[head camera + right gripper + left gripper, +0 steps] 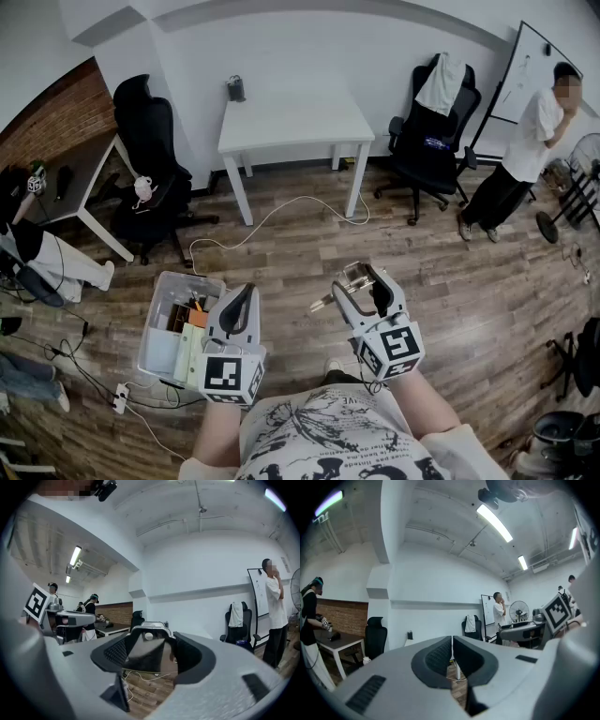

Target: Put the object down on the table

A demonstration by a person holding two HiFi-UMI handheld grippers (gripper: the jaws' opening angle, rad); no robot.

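Observation:
My right gripper [364, 286] is held up in the air over the wood floor, shut on a shiny metal object [351, 277] with a thin part poking out to the left. In the right gripper view this metal object [144, 654] fills the gap of the right gripper [151, 652], and a rounded frame shows at its top. The left gripper [241, 300] is beside it, shut and empty; in its own view the left gripper [452, 654] shows only a thin seam between the pads. The white table [309, 127] stands some way ahead by the wall.
A small dark item [235, 88] stands on the table's far left corner. A clear bin [161, 298] of supplies sits on the floor at my left. Black chairs [148, 159] [433, 131] flank the table, a cable [272, 217] runs across the floor, and a person [530, 141] stands at the right.

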